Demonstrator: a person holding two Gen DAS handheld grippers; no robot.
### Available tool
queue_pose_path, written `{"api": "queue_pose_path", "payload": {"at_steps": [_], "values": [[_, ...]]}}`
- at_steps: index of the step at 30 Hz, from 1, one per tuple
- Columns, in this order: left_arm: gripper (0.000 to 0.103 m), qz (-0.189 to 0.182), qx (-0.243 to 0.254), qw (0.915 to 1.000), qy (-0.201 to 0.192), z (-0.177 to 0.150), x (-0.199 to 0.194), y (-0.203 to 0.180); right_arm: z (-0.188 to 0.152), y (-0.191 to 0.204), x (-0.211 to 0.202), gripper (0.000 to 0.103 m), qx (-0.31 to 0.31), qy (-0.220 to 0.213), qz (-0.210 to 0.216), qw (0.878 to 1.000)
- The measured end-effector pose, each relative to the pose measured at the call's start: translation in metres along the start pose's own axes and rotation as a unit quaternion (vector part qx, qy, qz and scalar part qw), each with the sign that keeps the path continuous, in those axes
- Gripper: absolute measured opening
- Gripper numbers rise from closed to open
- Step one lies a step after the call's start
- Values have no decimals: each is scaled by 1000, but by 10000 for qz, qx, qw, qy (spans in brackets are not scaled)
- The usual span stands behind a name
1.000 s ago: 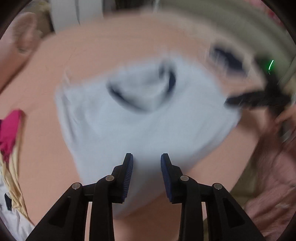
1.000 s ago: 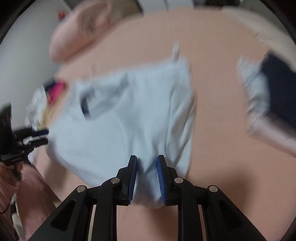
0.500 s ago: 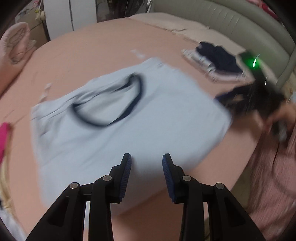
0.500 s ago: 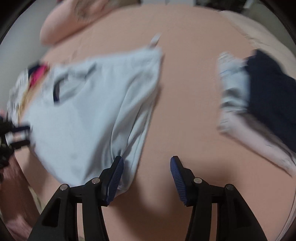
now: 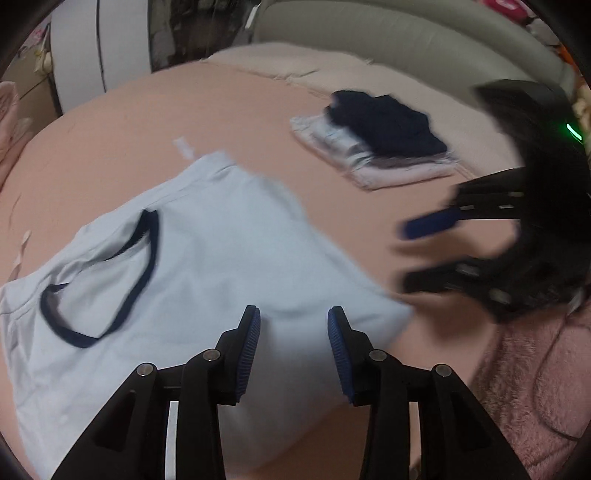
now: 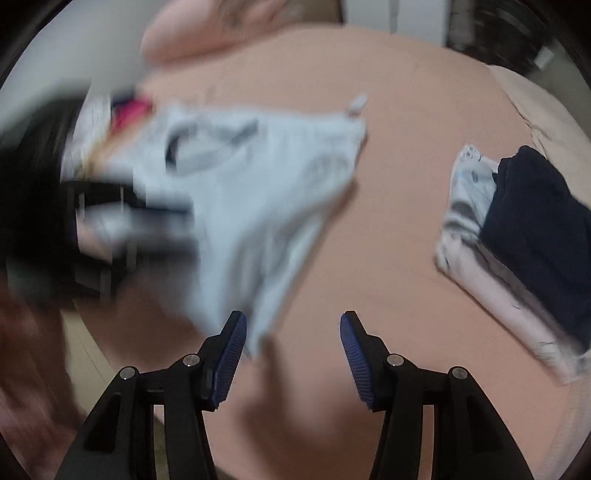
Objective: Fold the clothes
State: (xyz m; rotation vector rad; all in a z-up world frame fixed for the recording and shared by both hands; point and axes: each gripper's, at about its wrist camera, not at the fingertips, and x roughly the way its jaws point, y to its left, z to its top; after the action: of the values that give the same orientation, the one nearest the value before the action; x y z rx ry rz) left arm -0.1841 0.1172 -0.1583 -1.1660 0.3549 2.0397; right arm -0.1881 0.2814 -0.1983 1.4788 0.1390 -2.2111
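Note:
A light blue T-shirt (image 5: 221,251) with a navy collar lies spread on the peach bed sheet (image 5: 129,122). My left gripper (image 5: 293,328) hangs over its near hem. Its jaws are opening, with cloth showing in the gap and the pads not pressing on it. In the right wrist view the shirt (image 6: 258,177) is blurred, and the left gripper (image 6: 173,221) is a dark smear at its left edge. My right gripper (image 6: 291,332) stands open over bare sheet, with the shirt's corner just beside its left pad. From the left wrist view the right gripper (image 5: 413,254) sits past the shirt's right corner.
A stack of folded clothes (image 5: 376,147), navy on top, lies to the right on the bed (image 6: 517,229). A heap of unfolded clothes (image 6: 125,107) and a pink pillow (image 6: 192,33) lie at the far left. A padded headboard (image 5: 406,44) stands behind. A pink fuzzy sleeve (image 5: 535,369) is at the bed's near edge.
The right gripper has opened and let go of the shirt's hem. The shirt has dropped from a bunched hang to lying spread out. The left gripper has swung sideways and its jaws have widened.

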Motion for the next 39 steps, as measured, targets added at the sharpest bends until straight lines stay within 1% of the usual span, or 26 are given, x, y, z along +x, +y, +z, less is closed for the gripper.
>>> {"api": "queue_pose_path", "payload": {"at_steps": [2, 5, 6, 8, 9, 11, 13, 14, 15, 17, 18, 19, 20, 22, 24, 25, 27, 29, 31, 32, 33, 34, 35, 37, 38, 39], "values": [[36, 373, -150, 9987, 328, -9, 12, 0, 4, -2, 3, 53, 356, -301, 307, 9984], [36, 141, -855, 9962, 102, -23, -4, 16, -7, 12, 31, 52, -246, 473, -270, 9982], [36, 179, -929, 9955, 51, -26, -12, 19, -13, 15, 26, 53, -491, 518, -543, 9960], [36, 387, -791, 9961, 0, -29, -19, 21, -16, 3, 16, 53, -256, 890, -947, 9912], [36, 435, -724, 9964, -7, -29, -19, 21, -14, -5, 8, 53, -21, 916, -1121, 9895], [36, 414, -816, 9958, -82, -29, -18, 21, -3, -5, -12, 53, 231, 188, -1108, 9934], [36, 427, -790, 9960, 14, -30, -15, 22, 10, 10, -24, 53, 425, -683, -594, 9950], [36, 445, -738, 9962, 118, -31, -11, 21, 16, 21, -18, 53, 403, -861, -344, 9949], [37, 471, -670, 9964, 227, -33, -10, 22, 19, 39, -2, 53, 153, -718, -228, 9970], [37, 544, -525, 9959, 502, -44, -25, 38, 10, 53, 35, 53, -387, 78, -680, 9969], [37, 602, -531, 9948, 629, -51, -38, 49, -1, 49, 44, 54, -456, 290, -660, 9964], [37, 631, -533, 9941, 709, -57, -52, 61, -5, 38, 37, 55, -294, 307, -636, 9971], [37, 564, -525, 9952, 603, -61, -69, 73, -9, 28, 29, 55, -126, 318, -611, 9975], [38, 713, -650, 9949, 306, -60, -90, 95, -5, 22, 14, 55, -21, 283, -1207, 9923], [38, 876, -828, 9926, 148, -54, -96, 113, 7, 35, 4, 57, 89, -199, -914, 9956], [38, 772, -839, 9933, 160, -52, -90, 118, 15, 45, 1, 57, 139, -473, -687, 9964], [39, 402, -731, 9956, 423, -52, -70, 125, 30, 66, -4, 59, 239, -1018, -232, 9942], [39, 329, -459, 9935, 989, -67, -52, 130, 37, 77, 22, 60, 31, -869, -224, 9960], [40, 205, -273, 9950, 938, -85, -65, 139, 27, 72, 61, 60, 71, -9, -475, 9988], [40, 180, -222, 9953, 929, -92, -73, 144, 20, 63, 66, 61, 171, -22, -242, 9996], [40, 288, -323, 9942, 981, -97, -84, 151, 11, 45, 50, 61, 296, -218, -39, 9993], [41, 381, -420, 9935, 990, -102, -95, 158, 8, 38, 40, 61, 389, -177, -5, 9991], [41, 418, -498, 9943, 846, -102, -102, 163, 6, 31, 31, 62, 482, -130, 26, 9988], [41, 492, -655, 9951, 556, -104, -117, 173, 2, 32, 8, 63, 758, -297, -229, 9964], [41, 531, -704, 9949, 494, -106, -120, 177, 12, 32, 2, 63, 770, -449, -193, 9958], [42, 577, -646, 9935, 743, -109, -111, 177, 19, 38, -4, 63, 722, -686, -78, 9950]]}}
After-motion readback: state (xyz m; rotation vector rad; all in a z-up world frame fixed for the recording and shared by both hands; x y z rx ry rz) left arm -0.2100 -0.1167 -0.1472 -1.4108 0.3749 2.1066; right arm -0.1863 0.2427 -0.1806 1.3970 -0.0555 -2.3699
